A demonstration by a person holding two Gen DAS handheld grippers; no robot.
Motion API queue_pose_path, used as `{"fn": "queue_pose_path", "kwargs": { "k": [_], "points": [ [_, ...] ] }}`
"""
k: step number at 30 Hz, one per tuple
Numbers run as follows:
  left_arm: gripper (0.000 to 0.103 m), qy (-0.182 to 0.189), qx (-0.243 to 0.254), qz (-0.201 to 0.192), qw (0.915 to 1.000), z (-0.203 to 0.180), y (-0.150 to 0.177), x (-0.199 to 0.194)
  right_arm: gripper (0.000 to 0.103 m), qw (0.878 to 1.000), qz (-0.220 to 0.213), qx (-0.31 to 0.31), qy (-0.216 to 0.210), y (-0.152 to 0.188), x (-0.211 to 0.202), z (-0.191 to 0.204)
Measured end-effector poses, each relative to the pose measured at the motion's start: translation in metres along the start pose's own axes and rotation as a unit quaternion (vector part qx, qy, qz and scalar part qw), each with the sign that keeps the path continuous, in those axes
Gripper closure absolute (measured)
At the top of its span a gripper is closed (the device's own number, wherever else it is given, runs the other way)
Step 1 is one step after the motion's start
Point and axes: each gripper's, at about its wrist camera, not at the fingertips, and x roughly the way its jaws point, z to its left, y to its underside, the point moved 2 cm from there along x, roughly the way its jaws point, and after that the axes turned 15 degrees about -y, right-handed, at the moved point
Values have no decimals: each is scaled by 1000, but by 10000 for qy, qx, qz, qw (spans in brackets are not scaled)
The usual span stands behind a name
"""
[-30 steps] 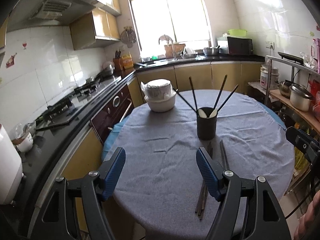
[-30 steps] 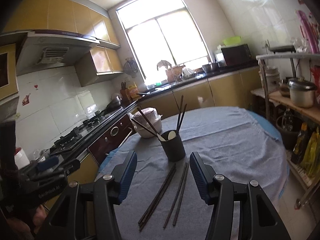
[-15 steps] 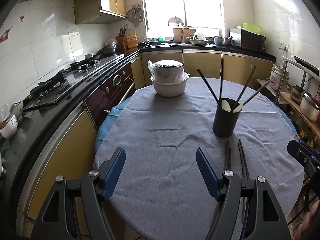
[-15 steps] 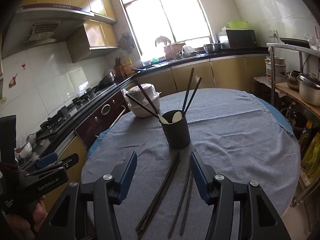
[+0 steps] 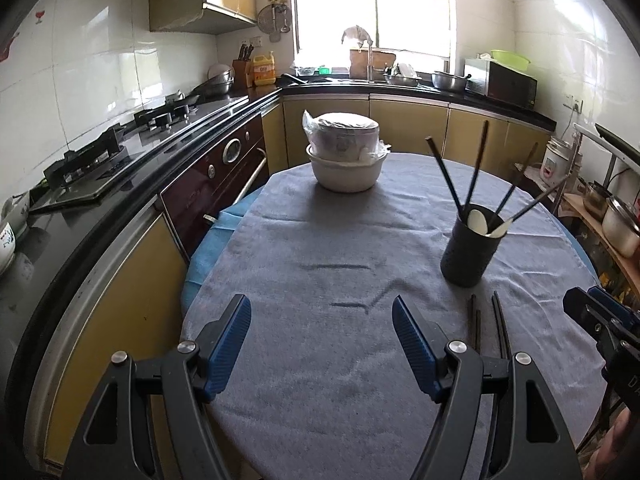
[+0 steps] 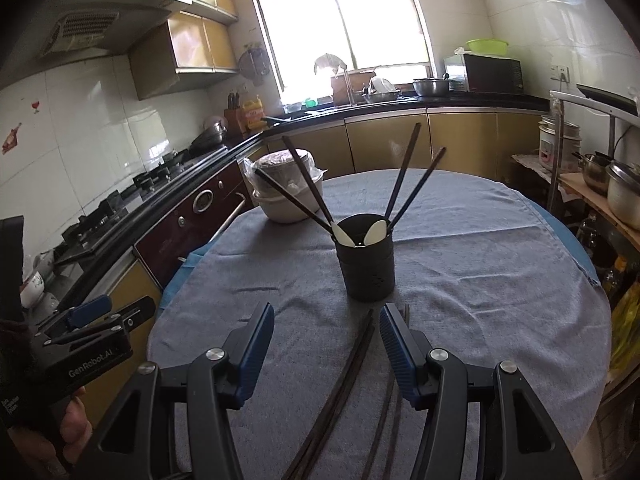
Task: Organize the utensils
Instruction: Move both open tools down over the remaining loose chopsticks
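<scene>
Bowls (image 5: pixel 343 156) stacked at the bench's (image 5: pixel 320 360) far left show fully only from the left wrist. Left tongs (image 5: pixel 321 344) gape empty; right tongs (image 6: pixel 326 350) gape over loose chopsticks (image 6: pixel 352 368) lying lengthwise toward the black holder (image 6: pixel 366 264).

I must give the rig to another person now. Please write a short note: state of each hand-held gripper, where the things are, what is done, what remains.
Left hand-held gripper: open, empty, over bare grey tablecloth.
Right hand-held gripper: open, empty, above the loose chopsticks.
Black utensil holder: upright on the cloth, already holding four chopsticks and two pale spoons.
Left to do: the dark chopsticks lying flat in front of the holder still need picking up and placing in it.
</scene>
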Motion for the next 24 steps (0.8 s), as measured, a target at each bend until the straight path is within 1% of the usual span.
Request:
{"fn": "queue_pose_path", "kwargs": {
  "k": [5,10,20,24],
  "points": [
    [29,-8,-22,47,10000,6,-2,12,45,10000,69,-34,6,-5,15,5],
    [29,-43,29,175,9998,9,0,23,45,9998,156,-66,-63,-7,29,9],
    [29,-300,32,559,9980,13,6,57,45,9986,425,138,-290,-5,66,0],
    [29,-391,18,656,9971,14,7,66,45,9976,526,248,-380,-4,78,-7]
  ]
}}
